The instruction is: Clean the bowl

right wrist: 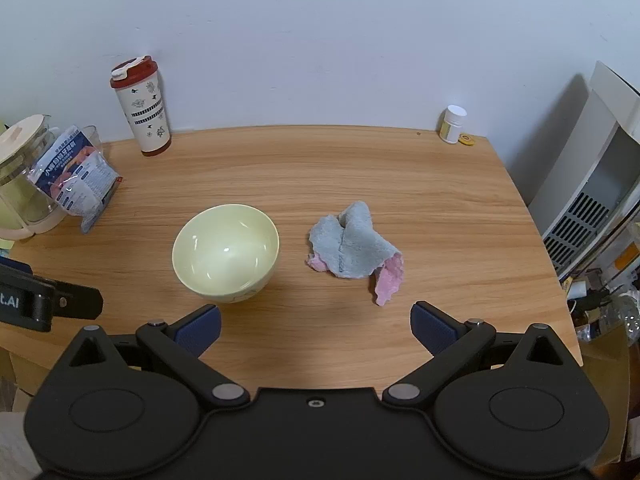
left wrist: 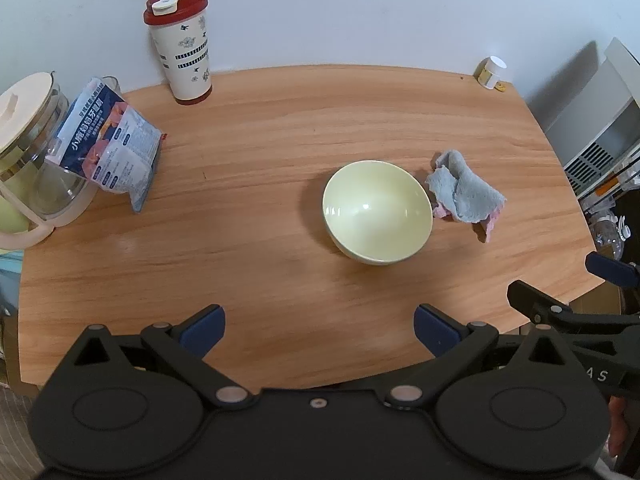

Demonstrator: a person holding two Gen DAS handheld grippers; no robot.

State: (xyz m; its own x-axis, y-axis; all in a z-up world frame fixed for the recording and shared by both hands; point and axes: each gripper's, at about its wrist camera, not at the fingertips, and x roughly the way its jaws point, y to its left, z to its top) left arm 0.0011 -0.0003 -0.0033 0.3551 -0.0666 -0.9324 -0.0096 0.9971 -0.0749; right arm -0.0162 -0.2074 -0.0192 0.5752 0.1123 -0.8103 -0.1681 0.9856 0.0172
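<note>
A: From the left wrist view, where is the bowl?

B: Upright on the tabletop, mouth up, a bit right of centre. It is round, so it has no long axis. The cloth lies crumpled just right of it, close to the rim; I cannot tell if they touch. Its long axis runs from far-left to near-right, grey side up with pink showing at the near edge.

A: And the left tongs?

B: Spread wide, nothing between them, held near the front edge, well short of the bowl. The right tongs show at the right margin.

A: Anything else?

B: A cup at the back, a packet leaning on a kettle at left, a bottle at the far right corner.

A: The right wrist view?

B: The bowl sits left of centre, the cloth to its right with a clear gap. The right tongs are wide apart and hold nothing, hanging near the cloth's pink corner. The left tongs poke in at the left edge.
</note>
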